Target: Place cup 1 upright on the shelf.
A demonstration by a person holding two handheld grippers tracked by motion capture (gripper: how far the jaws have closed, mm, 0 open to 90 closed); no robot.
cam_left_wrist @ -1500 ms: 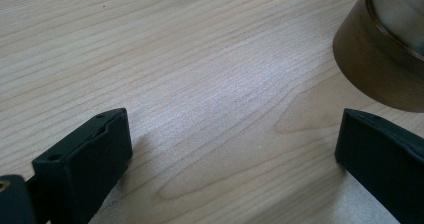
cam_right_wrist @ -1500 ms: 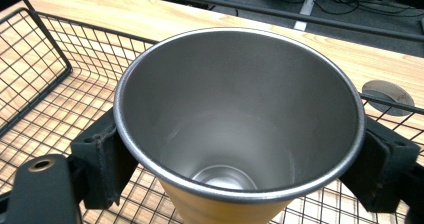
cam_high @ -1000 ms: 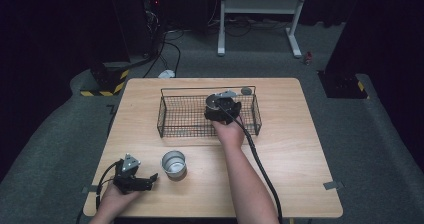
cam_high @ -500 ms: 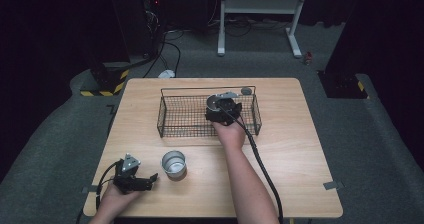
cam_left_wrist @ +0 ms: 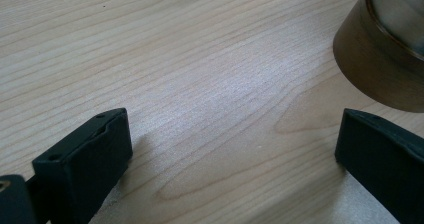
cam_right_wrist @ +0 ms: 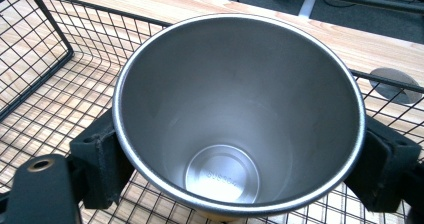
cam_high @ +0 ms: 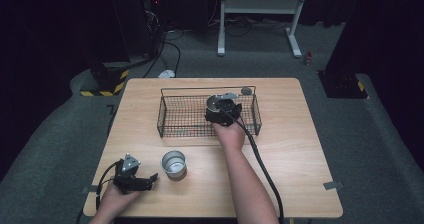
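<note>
A black wire basket (cam_high: 161, 118) stands at the middle of the wooden table (cam_high: 300, 149). Inside its right half, my right gripper (cam_high: 222, 108) is shut on an upright steel cup (cam_high: 215, 102). In the right gripper view the cup (cam_right_wrist: 240, 114) is empty and open-mouthed, with a black pad (cam_right_wrist: 100, 154) pressed to each side and the basket mesh (cam_right_wrist: 45, 84) beneath it. A second steel cup (cam_high: 173, 163) stands near the table's front left. My left gripper (cam_high: 149, 180) rests open just left of it. In the left gripper view that cup (cam_left_wrist: 385, 59) sits beyond the right jaw, and only bare wood lies within the left gripper (cam_left_wrist: 235, 144).
A small grey disc (cam_high: 246, 90) lies on the table just behind the basket's back right corner. Cables trail from both grippers toward the front edge. Beyond the table are grey carpet, a white stand's legs (cam_high: 295, 44) and dark equipment.
</note>
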